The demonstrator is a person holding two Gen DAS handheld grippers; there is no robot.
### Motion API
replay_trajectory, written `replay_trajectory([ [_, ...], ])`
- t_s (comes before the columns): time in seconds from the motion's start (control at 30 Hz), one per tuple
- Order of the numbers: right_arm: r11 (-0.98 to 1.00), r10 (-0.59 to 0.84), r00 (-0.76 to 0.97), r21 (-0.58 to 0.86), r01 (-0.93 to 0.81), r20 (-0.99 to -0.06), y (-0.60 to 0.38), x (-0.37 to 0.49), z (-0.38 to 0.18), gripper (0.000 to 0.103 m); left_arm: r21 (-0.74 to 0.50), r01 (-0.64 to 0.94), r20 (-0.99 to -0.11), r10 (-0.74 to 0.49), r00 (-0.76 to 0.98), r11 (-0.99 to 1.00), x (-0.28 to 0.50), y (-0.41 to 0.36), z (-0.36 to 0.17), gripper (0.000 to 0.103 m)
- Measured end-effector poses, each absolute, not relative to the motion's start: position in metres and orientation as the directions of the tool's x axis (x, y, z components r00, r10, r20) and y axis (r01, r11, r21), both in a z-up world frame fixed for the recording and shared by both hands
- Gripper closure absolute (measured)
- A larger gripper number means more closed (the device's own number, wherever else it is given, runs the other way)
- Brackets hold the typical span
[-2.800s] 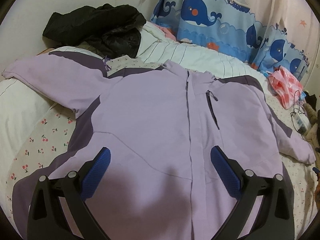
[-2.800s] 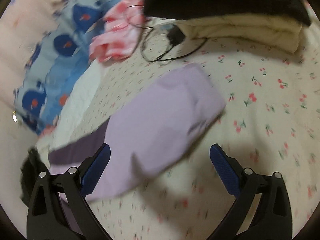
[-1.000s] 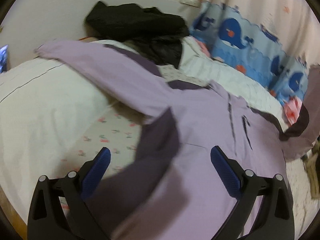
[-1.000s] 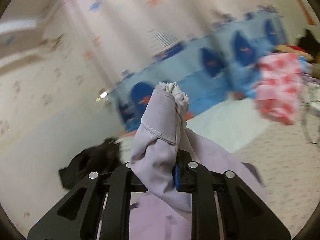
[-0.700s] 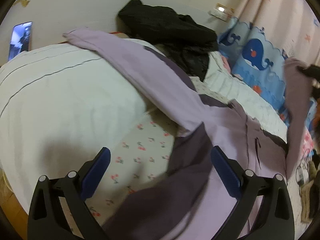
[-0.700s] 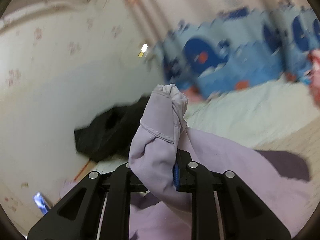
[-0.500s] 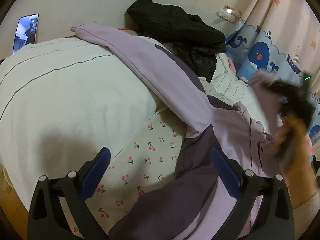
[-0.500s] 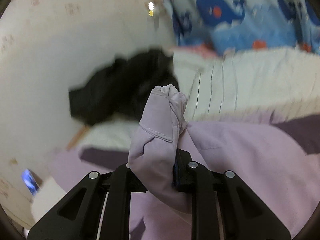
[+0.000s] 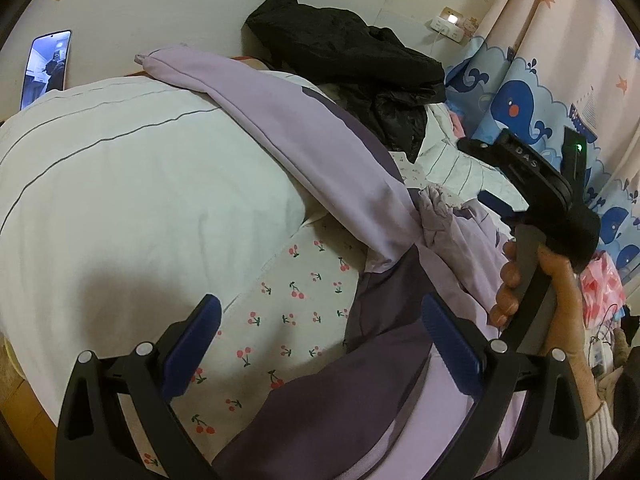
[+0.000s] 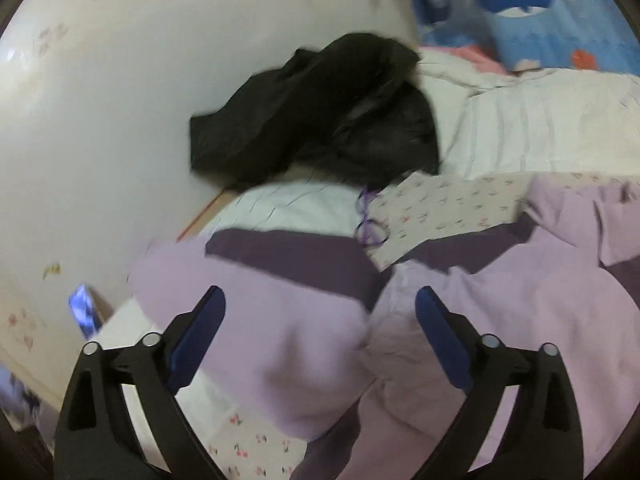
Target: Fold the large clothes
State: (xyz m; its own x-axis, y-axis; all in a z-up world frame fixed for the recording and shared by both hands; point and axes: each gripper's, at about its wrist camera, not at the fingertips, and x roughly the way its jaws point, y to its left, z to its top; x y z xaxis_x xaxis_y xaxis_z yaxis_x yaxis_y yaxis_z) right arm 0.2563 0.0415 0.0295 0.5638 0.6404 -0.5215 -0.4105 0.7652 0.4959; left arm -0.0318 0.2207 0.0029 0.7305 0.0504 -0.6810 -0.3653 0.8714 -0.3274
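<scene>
Lilac-and-purple jacket [image 9: 320,148], cherry-print sheet [image 9: 288,312]

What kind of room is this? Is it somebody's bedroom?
Most likely a bedroom, maybe a child's. A cherry-print sheet covers what looks like a bed with a big white quilt, a whale-pattern curtain hangs by the wall, and a lilac jacket is spread out for folding.

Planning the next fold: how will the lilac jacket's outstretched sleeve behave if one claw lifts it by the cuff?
The sleeve is probably floppy: it drapes over the white pillow, following its curve. It likely sags and trails behind the cuff. It looks thin and light, given the soft creases near the collar.
</scene>
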Motion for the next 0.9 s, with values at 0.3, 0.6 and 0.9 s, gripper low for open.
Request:
replay_trajectory([
  [0.3,0.772,0.636,0.422,0.533,-0.346,-0.646,0.021,0.246,-0.006,0.01,-0.315,-0.336,-0.67,0.043,0.741,0.887,-0.03,0.22,0.005,0.007],
  [0.6,0.845,0.523,0.564,0.474,-0.247,-0.639,-0.137,0.093,-0.027,0.007,-0.411,-0.37,-0.518,0.12,0.847,0.833,-0.029,0.29,0.058,0.007],
  [0.9,0.78,0.595,0.529,0.594,-0.197,-0.606,-0.179,0.068,-0.061,0.007,-0.423,-0.602,-0.631,0.256,0.732,0.677,0.076,0.449,0.06,0.007],
])
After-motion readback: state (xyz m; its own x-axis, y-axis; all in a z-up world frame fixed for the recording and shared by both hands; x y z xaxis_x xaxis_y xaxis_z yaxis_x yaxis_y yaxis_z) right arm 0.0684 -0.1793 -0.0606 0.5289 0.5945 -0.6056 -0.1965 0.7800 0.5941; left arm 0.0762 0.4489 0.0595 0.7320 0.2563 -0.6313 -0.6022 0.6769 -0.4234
